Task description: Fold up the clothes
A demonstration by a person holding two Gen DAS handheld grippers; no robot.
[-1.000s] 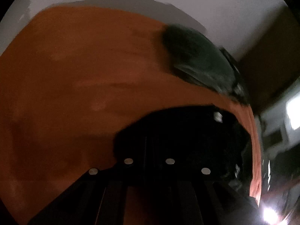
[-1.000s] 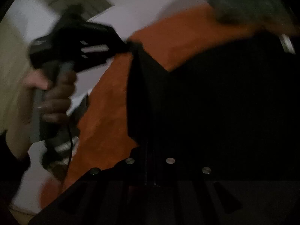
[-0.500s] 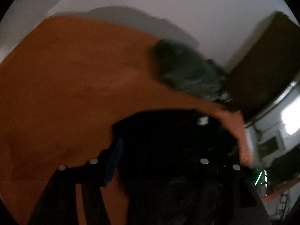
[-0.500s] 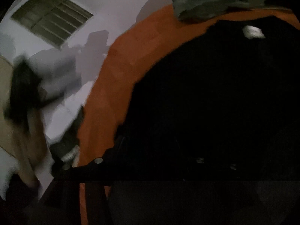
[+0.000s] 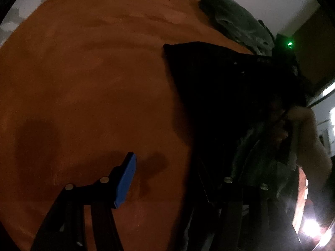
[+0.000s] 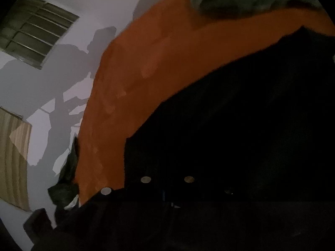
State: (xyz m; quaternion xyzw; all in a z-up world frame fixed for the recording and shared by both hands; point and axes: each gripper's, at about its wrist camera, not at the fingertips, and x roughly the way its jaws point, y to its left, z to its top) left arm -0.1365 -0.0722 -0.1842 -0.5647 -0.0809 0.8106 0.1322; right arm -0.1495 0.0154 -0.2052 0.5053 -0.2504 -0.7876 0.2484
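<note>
**Black garment spread on the orange cover**

Our left gripper [image 5: 173, 179] stands released, its blue-padded finger [image 5: 125, 179] above the orange fabric cover [image 5: 83, 73], nothing between the jaws. Our right gripper [image 6: 167, 190] has just clenched down to closed; whether cloth is pinched we cannot tell. The black garment [image 5: 209, 87] lies on the cover, near a dark green crumpled garment [image 5: 236, 25].

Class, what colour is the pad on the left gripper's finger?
Blue pad, seen best in the left wrist view.
</note>
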